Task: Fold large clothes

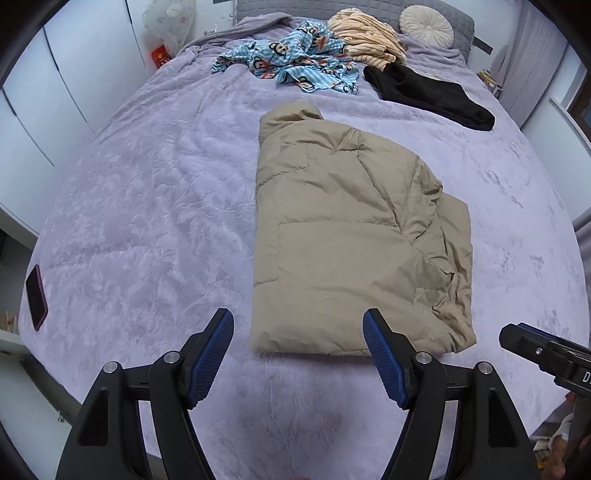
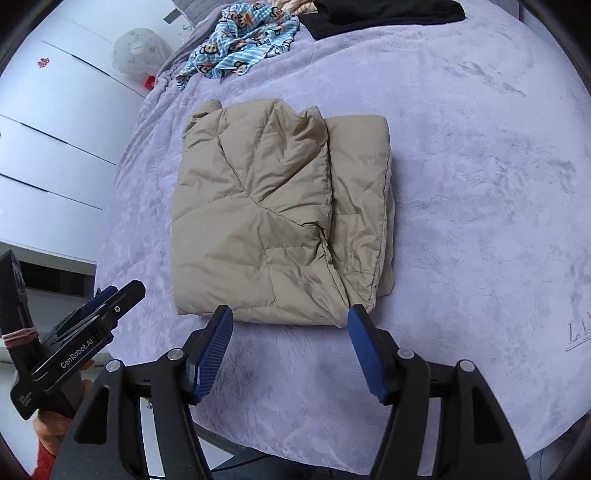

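Note:
A tan puffer jacket [image 1: 351,236] lies folded lengthwise on the lilac bedspread [image 1: 147,206], collar at the far end. It also shows in the right wrist view [image 2: 273,225], with one side folded over the other. My left gripper [image 1: 298,325] is open and empty, hovering just before the jacket's near hem. My right gripper [image 2: 291,317] is open and empty too, at the near hem of the jacket. The left gripper shows from the side in the right wrist view [image 2: 110,295]. The right gripper's tip shows at the right edge of the left wrist view [image 1: 517,338].
At the far end of the bed lie a blue monkey-print garment [image 1: 295,62], a striped peach garment [image 1: 365,37], a black garment [image 1: 428,92] and a round cushion [image 1: 426,26]. A dark phone [image 1: 36,297] lies near the bed's left edge. White wardrobe doors [image 2: 55,129] stand at the left.

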Available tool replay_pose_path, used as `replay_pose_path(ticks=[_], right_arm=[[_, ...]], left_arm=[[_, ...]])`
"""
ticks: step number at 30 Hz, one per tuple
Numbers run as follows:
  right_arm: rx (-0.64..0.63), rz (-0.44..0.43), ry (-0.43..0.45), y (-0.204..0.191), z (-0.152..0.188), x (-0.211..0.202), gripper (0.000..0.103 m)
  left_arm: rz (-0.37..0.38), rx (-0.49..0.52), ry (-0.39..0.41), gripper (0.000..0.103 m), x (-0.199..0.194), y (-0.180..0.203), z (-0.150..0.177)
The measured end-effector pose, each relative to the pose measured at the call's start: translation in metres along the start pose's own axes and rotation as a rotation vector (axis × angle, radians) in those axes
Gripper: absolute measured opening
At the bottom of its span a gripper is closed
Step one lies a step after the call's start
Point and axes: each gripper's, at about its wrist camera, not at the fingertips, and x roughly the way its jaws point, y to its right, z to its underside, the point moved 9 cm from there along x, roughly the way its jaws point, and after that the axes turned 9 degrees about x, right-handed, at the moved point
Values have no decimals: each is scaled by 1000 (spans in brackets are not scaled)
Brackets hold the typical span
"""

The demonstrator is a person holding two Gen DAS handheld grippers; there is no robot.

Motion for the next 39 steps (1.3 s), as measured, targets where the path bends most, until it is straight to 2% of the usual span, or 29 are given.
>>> replay_pose_path(ticks=[1,5,9,11,14,15,19,25,30,39], right_arm=[[-17,5,10,-1,-1,-6,69],[-77,40,67,-6,-6,-28,79],[-112,23,109,-18,-12,-47,79],[-133,32,146,-24,-17,-59,83],[-173,73,222,-35,-22,-75,95],[-188,77,260,-40,-24,-83,103],[-225,88,349,-60,-29,-100,103],[-139,117,299,-77,-34,-96,103],[-102,159,331,-81,-38,-100,103],[-87,181,328,-80,-43,-100,103]], left_arm=[[-13,-10,7,103,-5,0,1],[-34,-32,48,103,-30,3,1],[-36,-58,89,103,-55,2,-3],[-43,-65,114,103,-67,0,-6],[-18,-84,143,103,-78,-5,-11],[-20,-85,146,103,-80,-8,-13],[-88,-69,162,103,-89,-25,-24],[-107,-47,180,103,-104,-51,-38],[-125,-8,190,103,-109,-62,-46],[-112,-19,183,103,-108,-67,-49]])
